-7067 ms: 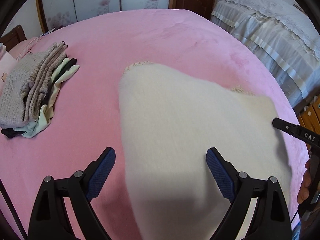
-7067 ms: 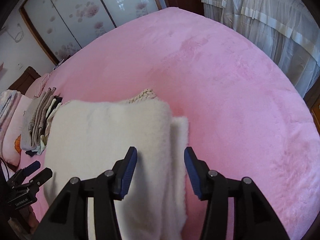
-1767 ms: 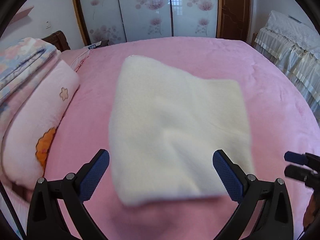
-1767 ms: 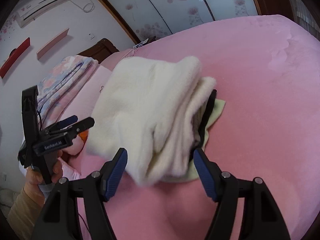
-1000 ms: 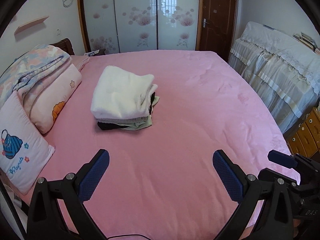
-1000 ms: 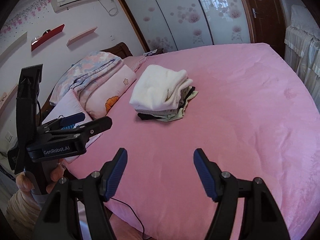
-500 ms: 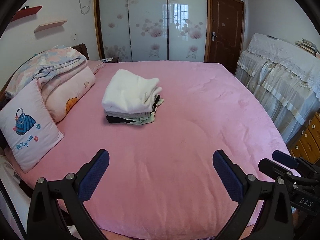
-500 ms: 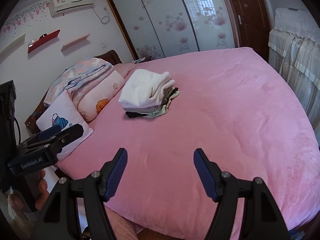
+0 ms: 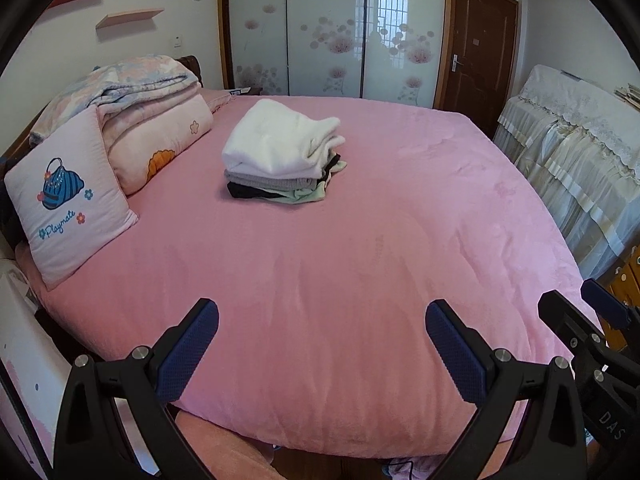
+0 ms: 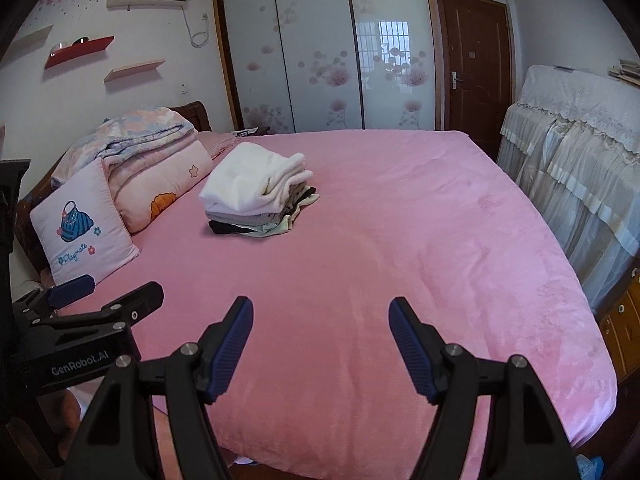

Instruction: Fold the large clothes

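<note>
A folded white fleece garment (image 9: 280, 142) lies on top of a stack of folded clothes (image 9: 280, 190) on the pink bed (image 9: 340, 280), far left of middle. It also shows in the right wrist view (image 10: 252, 178) on the same stack (image 10: 256, 222). My left gripper (image 9: 318, 340) is open and empty, held back above the foot of the bed. My right gripper (image 10: 320, 334) is open and empty, also above the foot of the bed (image 10: 380, 280). Each gripper shows at the edge of the other's view.
A white cushion (image 9: 68, 200) and rolled quilts (image 9: 152, 128) lie at the left head of the bed. A cloth-draped piece of furniture (image 9: 572, 152) stands along the right side. Sliding wardrobe doors (image 9: 332, 28) and a brown door (image 9: 480, 48) are behind.
Both grippers let go of the white garment, now on the stack, and drew back from it to the foot of the bed. Both stay open.
</note>
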Demonstrator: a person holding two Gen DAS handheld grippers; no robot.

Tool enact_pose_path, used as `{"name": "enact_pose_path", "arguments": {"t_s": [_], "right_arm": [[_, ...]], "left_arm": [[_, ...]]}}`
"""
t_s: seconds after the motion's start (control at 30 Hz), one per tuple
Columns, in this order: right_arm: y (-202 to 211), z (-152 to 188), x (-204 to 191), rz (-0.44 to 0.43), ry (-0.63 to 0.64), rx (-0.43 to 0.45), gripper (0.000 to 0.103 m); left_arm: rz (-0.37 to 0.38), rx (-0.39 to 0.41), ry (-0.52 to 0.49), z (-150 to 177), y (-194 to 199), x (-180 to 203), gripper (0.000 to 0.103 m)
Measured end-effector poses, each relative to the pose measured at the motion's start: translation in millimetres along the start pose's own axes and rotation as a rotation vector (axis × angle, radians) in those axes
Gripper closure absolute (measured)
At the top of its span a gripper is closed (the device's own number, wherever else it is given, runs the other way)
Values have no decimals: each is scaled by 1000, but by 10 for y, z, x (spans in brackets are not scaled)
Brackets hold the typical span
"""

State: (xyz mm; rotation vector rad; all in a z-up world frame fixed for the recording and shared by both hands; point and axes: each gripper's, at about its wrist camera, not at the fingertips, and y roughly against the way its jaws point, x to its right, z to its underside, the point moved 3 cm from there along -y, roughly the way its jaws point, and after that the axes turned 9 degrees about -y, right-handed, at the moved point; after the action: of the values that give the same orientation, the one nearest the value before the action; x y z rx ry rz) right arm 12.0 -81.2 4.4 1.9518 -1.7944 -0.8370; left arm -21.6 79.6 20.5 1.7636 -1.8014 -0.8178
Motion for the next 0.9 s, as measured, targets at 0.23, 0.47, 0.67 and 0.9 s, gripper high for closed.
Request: {"name": "enact_pose_path", "arguments": {"t_s": [0.23, 0.47, 0.67, 0.9], "right_arm": [[-47, 110, -28, 45, 27, 9, 22], [-147, 150, 36, 72, 3, -12, 21], [-171, 159, 31, 97, 10, -6, 21], [-206, 179, 27, 94, -1, -14, 21]], "left_arm": [[18, -42, 21, 171, -123, -6, 0], [44, -38, 18, 206, -126, 4, 0], [48, -45, 6, 223, -180, 24, 0], [53, -60, 13, 239, -233, 11, 0]]}}
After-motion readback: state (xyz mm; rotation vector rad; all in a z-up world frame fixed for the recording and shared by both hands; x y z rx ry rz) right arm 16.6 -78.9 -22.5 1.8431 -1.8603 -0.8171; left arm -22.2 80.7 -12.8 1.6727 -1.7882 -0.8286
